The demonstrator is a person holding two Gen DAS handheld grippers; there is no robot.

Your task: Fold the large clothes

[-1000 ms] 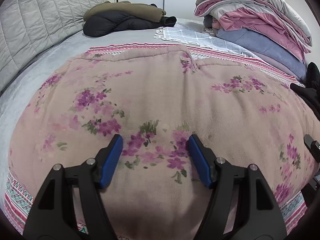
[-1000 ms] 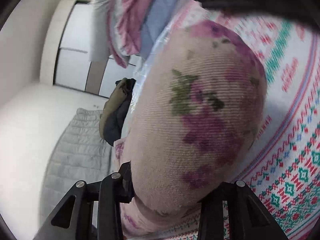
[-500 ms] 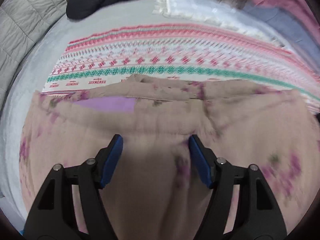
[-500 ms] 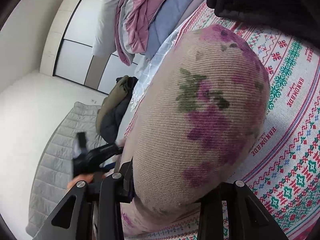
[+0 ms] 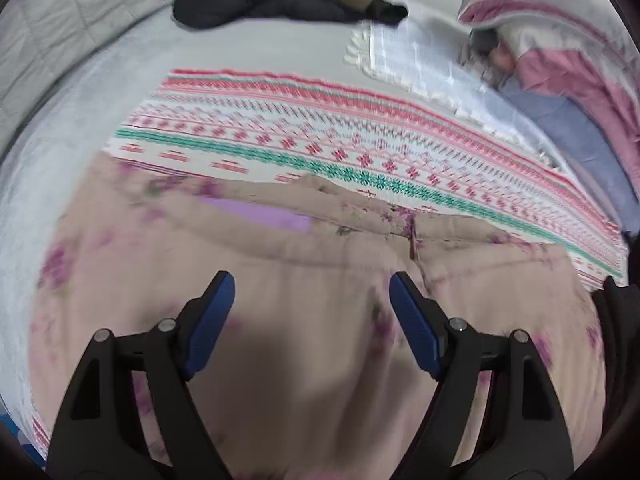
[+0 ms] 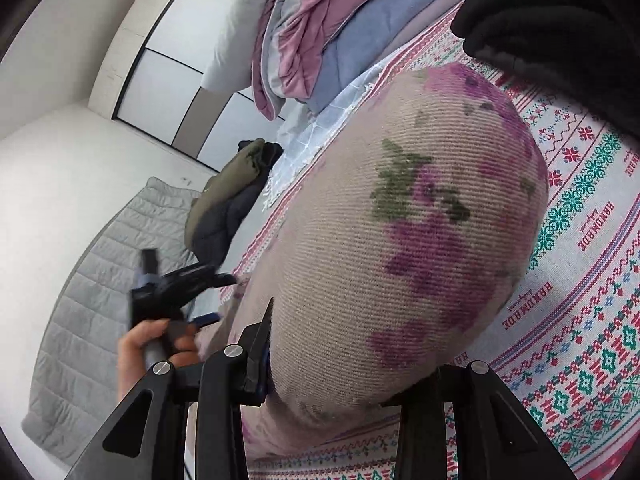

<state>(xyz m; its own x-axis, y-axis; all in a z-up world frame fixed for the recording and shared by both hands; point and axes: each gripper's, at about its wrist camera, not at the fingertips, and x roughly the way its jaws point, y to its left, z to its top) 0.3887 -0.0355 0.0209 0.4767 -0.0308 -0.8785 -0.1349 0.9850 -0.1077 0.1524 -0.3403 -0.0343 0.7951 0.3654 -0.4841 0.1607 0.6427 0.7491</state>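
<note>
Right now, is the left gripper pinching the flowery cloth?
No, the left gripper stands wide open above the floral garment, nothing between its blue pads.

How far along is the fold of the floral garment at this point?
Midway. Done: the floral garment has one fold in, its far edge doubled back and baring the patterned blanket. In hand: the right gripper is shut on a bulging bunch of the cloth, while the left gripper is open over it, gripping nothing. Left: the further folds and squaring up.
</note>
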